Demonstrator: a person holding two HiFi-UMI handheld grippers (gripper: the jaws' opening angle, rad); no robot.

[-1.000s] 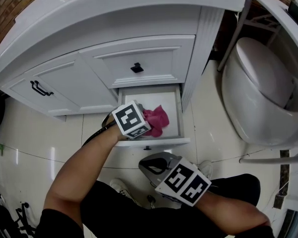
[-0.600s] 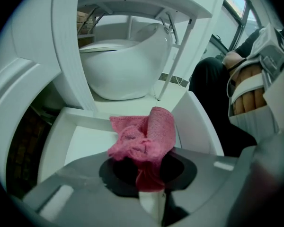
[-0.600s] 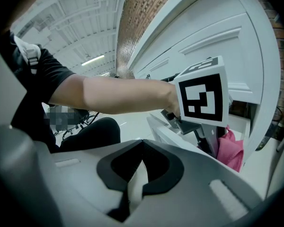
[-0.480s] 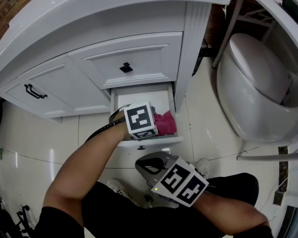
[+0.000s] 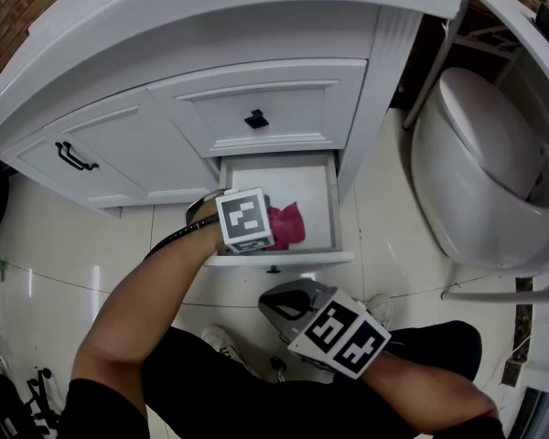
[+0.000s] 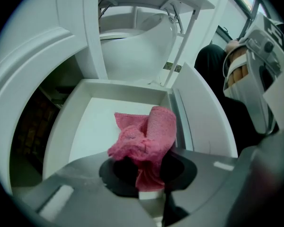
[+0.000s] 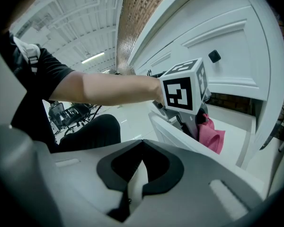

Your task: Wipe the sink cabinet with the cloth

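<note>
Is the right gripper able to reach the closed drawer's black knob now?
Likely yes: the knob faces open air, but the right gripper must pass the left gripper holding the cloth over the open drawer.

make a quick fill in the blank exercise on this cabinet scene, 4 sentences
1. The left gripper is shut on a ____ cloth.
2. Beneath the cloth, the bottom drawer of the sink cabinet is ____.
3. The right gripper is shut, with ____ between its jaws.
4. The closed upper drawer has a small black ____.

Missing words: pink; open; nothing; knob
</note>
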